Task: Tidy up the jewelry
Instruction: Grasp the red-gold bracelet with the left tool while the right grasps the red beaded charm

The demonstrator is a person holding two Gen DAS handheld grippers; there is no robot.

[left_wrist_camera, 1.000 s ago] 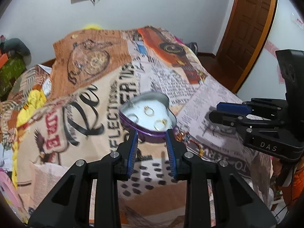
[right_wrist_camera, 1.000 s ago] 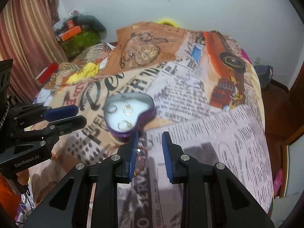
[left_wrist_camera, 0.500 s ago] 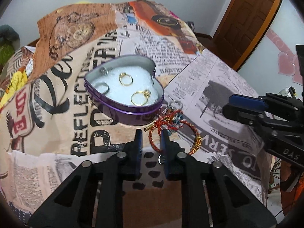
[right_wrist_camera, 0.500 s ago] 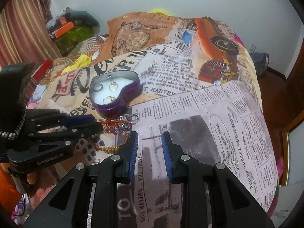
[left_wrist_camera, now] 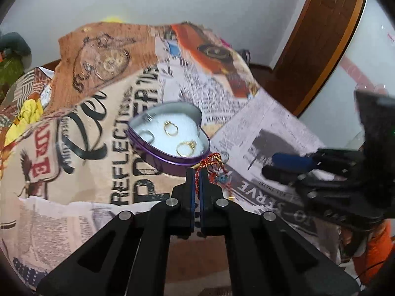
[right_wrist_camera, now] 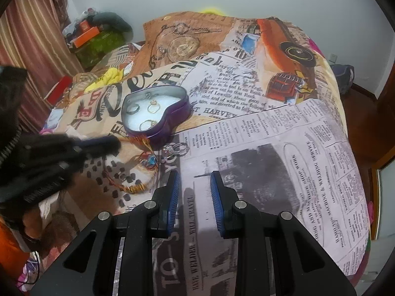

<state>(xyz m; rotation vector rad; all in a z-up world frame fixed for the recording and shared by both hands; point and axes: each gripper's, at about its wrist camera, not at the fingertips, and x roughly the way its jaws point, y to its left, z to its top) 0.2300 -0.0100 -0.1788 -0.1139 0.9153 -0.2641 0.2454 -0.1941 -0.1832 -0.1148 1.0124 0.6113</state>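
Note:
A purple heart-shaped tin (left_wrist_camera: 158, 159) (right_wrist_camera: 181, 108) lies open on the printed bedspread, with a few rings (left_wrist_camera: 170, 128) (right_wrist_camera: 153, 106) on its white lining. My left gripper (left_wrist_camera: 197, 172) is shut on a red and gold cord bracelet (left_wrist_camera: 209, 160), just in front of the tin. In the right wrist view the bracelet (right_wrist_camera: 134, 187) trails onto the bedspread with a blue charm (right_wrist_camera: 150, 160). Small silver rings (right_wrist_camera: 176, 148) lie beside it. My right gripper (right_wrist_camera: 195, 185) is open and empty, over the newspaper print to the right.
The bed (right_wrist_camera: 284, 148) fills both views, with its right edge falling off toward a wooden floor and door (left_wrist_camera: 321, 37). Clutter, boxes and a curtain (right_wrist_camera: 37, 37) stand at the far left.
My left gripper has closed on the red cord bracelet and lifted one end, blurred with motion. The right gripper stayed open and barely moved.

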